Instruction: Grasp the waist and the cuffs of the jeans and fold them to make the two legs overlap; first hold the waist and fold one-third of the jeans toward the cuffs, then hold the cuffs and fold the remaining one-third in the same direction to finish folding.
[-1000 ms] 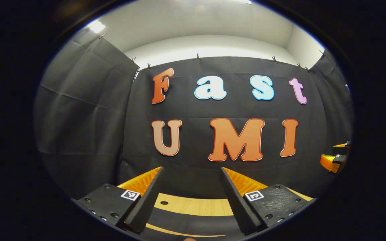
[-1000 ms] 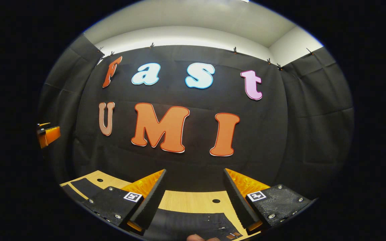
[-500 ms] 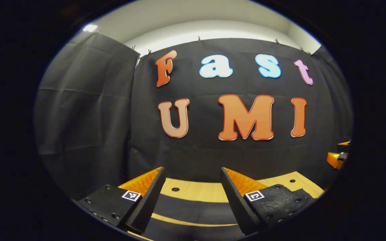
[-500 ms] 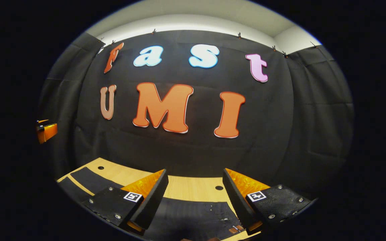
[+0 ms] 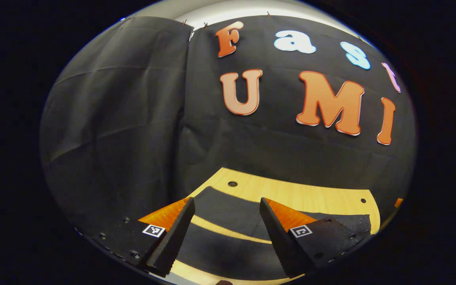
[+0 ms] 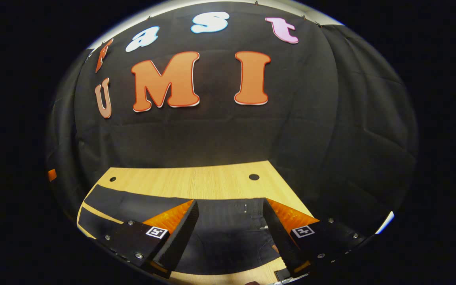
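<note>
- the dark jeans (image 6: 228,233) lie spread flat on the light wooden table (image 6: 196,182), waist end with its small rivets under the right gripper view, two legs (image 5: 228,209) parted by a strip of bare wood in the left gripper view.
- the right gripper (image 6: 230,233) hangs above the waist, jaws wide apart, holding nothing.
- the left gripper (image 5: 226,233) hangs above the legs, jaws also spread, empty.
- small round holes (image 6: 254,177) dot the table near the black cloth wall (image 6: 212,130).
</note>
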### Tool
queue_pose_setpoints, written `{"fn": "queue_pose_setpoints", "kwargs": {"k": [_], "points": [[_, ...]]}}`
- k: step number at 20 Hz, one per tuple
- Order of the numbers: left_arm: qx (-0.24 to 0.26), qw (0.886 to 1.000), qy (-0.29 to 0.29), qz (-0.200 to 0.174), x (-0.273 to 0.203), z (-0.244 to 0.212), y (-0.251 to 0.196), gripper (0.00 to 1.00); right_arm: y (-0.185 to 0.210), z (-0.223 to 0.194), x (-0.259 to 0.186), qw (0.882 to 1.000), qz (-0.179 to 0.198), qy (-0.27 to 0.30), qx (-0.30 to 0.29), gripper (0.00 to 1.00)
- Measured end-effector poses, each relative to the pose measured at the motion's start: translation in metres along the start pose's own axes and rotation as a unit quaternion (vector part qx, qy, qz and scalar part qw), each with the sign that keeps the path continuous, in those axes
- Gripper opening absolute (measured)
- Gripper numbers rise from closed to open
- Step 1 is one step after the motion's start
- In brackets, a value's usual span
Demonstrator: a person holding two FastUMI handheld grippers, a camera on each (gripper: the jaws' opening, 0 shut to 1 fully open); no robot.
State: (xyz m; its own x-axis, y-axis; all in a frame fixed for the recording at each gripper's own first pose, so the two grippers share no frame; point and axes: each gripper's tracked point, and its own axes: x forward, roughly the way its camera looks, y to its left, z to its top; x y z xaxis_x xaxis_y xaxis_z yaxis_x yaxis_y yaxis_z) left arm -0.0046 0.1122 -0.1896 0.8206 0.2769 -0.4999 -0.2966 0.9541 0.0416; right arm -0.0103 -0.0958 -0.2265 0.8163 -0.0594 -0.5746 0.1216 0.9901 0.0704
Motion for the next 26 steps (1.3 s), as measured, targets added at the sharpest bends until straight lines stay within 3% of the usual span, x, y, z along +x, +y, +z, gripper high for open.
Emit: {"fn": "queue_pose_setpoints", "kwargs": {"k": [5, 8, 11, 15, 18, 22, 26], "points": [[-0.040, 0.991, 0.098, 0.085, 0.018, -0.056, 0.063, 0.99, -0.014, -0.060, 0.020, 0.993, 0.011, 0.110, 0.032, 0.99], [-0.067, 0.976, 0.177, 0.108, 0.030, -0.098, 0.086, 0.98, -0.028, -0.095, 0.023, 0.986, -0.009, 0.162, 0.048, 0.99], [-0.067, 0.966, 0.230, 0.094, 0.055, -0.135, 0.093, 1.00, -0.033, -0.123, 0.027, 0.976, -0.028, 0.200, 0.084, 0.99], [-0.071, 0.952, 0.283, 0.092, 0.084, -0.147, 0.099, 0.98, -0.053, -0.160, 0.037, 0.954, -0.075, 0.256, 0.137, 0.99], [-0.102, 0.937, 0.320, 0.093, 0.092, -0.152, 0.106, 0.99, -0.074, -0.184, 0.041, 0.933, -0.108, 0.289, 0.187, 0.99], [-0.136, 0.914, 0.369, 0.103, 0.097, -0.189, 0.126, 0.99, -0.094, -0.209, 0.046, 0.899, -0.128, 0.321, 0.270, 0.98], [-0.160, 0.896, 0.399, 0.114, 0.102, -0.206, 0.134, 0.99, -0.110, -0.233, 0.050, 0.874, -0.149, 0.353, 0.298, 0.98]]}}
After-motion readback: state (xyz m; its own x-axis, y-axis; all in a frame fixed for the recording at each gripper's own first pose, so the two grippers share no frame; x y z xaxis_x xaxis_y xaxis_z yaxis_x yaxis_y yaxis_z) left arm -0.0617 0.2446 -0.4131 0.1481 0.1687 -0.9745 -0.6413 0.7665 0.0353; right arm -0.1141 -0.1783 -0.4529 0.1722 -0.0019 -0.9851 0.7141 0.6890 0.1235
